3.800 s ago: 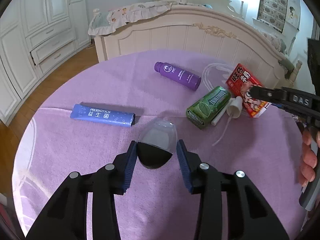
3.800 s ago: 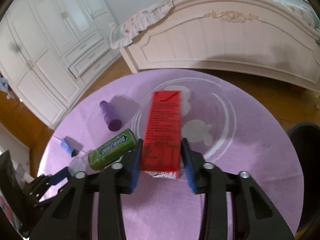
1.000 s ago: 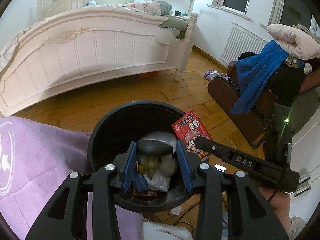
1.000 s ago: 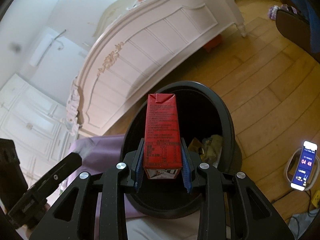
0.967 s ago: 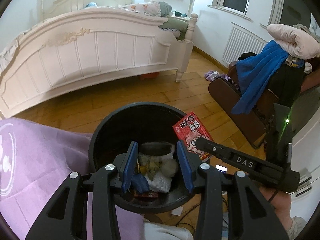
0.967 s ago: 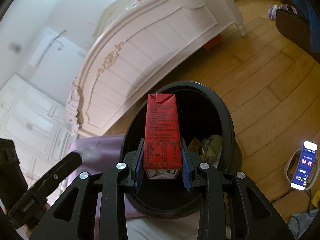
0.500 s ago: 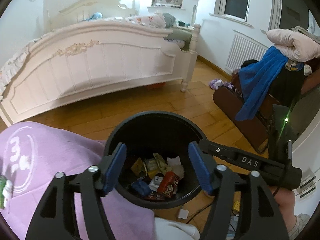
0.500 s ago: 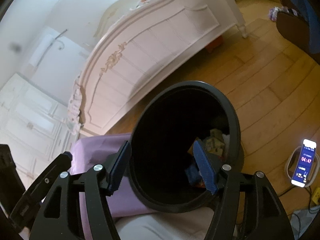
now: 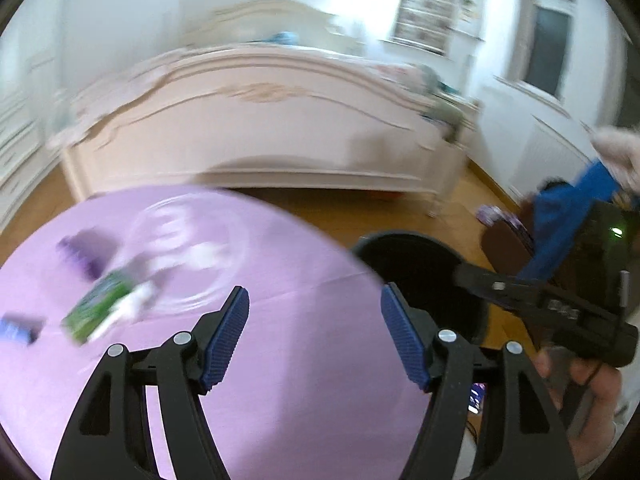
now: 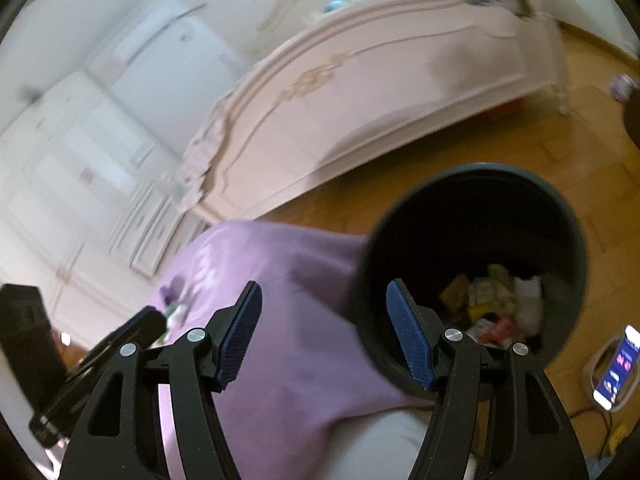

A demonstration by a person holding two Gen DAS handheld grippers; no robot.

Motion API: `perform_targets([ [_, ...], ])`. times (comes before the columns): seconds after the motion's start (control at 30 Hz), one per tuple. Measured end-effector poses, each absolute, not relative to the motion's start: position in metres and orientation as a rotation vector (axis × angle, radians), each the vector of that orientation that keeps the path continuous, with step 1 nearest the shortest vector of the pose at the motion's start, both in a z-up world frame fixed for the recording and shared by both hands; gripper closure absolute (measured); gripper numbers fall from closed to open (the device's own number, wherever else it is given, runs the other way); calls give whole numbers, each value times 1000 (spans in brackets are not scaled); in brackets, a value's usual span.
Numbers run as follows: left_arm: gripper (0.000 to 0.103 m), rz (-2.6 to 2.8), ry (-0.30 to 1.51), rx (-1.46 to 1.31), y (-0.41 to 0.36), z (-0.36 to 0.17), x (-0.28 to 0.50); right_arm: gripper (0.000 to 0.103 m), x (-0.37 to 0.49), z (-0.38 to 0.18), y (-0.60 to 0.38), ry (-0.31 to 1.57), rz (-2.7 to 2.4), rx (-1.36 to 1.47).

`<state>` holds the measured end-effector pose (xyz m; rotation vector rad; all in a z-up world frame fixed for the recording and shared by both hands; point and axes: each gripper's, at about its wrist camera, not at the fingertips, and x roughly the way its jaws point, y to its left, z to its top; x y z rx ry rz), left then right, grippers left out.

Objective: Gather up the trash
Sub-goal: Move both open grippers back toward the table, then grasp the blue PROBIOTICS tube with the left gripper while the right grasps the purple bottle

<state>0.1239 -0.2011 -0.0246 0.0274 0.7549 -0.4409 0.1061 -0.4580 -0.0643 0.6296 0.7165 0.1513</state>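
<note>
Now that the red carton and the clear cup have dropped into the round black plastic trash bin [image 10: 568, 216], both the left gripper [image 9: 314, 330] and right gripper [image 10: 324, 330] stand released and empty, swinging back toward the purple-clothed counter [image 9: 280, 380], where the green gum pack [image 9: 98, 306] and purple bottle [image 9: 86, 254] await collection at ten o'clock.
</note>
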Motion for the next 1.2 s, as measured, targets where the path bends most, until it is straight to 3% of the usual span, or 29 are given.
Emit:
perform_targets([
  [0.47, 35, 70, 830, -197, 28, -44, 161, 32, 179, -13, -273, 758, 415, 289],
  [0.9, 36, 124, 875, -236, 49, -73, 184, 33, 289, -44, -121, 868, 519, -132],
  [1.03, 42, 153, 866, -187, 47, -74, 182, 45, 312, -61, -94, 926, 512, -211],
  [1.1, 53, 164, 864, -189, 52, -74, 180, 58, 315, -68, -81, 942, 525, -263],
  [1.13, 58, 167, 860, -197, 57, -74, 178, 75, 313, -68, -77, 939, 539, -273],
  [1.2, 74, 161, 856, -216, 65, -74, 173, 77, 307, -66, -72, 956, 568, -274],
])
